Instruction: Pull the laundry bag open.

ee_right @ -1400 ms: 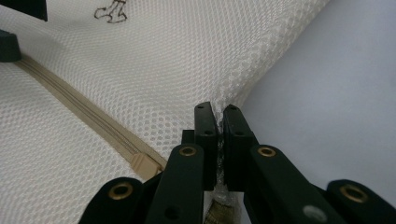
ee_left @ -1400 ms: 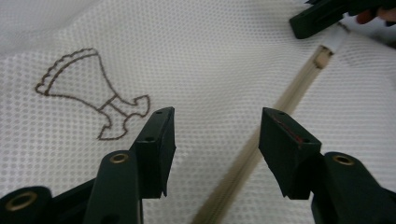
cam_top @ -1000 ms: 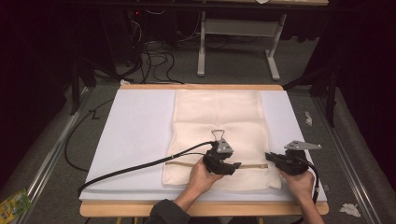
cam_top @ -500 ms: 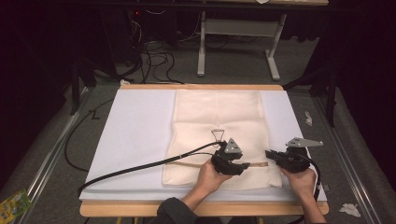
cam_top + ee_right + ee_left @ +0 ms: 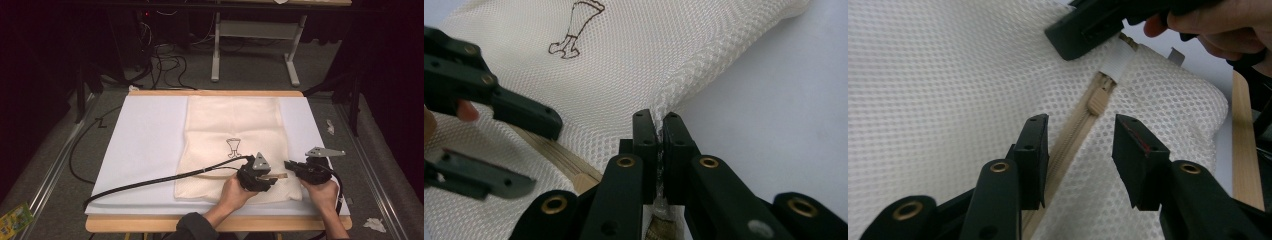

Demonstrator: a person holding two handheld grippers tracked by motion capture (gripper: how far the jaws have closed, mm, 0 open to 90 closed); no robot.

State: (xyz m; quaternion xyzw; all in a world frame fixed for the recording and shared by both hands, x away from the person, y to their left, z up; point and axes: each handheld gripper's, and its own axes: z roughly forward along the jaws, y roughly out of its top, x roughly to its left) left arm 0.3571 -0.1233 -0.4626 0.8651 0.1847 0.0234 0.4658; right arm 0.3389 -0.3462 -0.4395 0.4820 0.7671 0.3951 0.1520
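Observation:
A cream mesh bag (image 5: 232, 125) with a small brown drawing (image 5: 233, 147) lies flat on the white sheet. Its tan zipper (image 5: 1068, 145) runs along the near edge, and the pull (image 5: 1096, 100) sits close to the white end tab. My left gripper (image 5: 1080, 122) straddles the zipper just short of the pull. Its jaws have just been closing, with the zipper between them but the pads not touching it. My right gripper (image 5: 659, 145) is shut on the bag's mesh edge at the zipper end. In the high view, the left gripper (image 5: 274, 177) points at the right gripper (image 5: 290, 166).
The white sheet (image 5: 145, 145) covers a wooden table (image 5: 125, 224). The left gripper's black cable (image 5: 150, 181) trails left across the sheet. A metal table frame (image 5: 255, 45) and floor cables stand beyond. A green packet (image 5: 15, 220) and paper scraps lie on the floor.
My left gripper has slid to the right along the bag's near edge toward the right gripper, uncovering the brown drawing. The right hand has stayed put.

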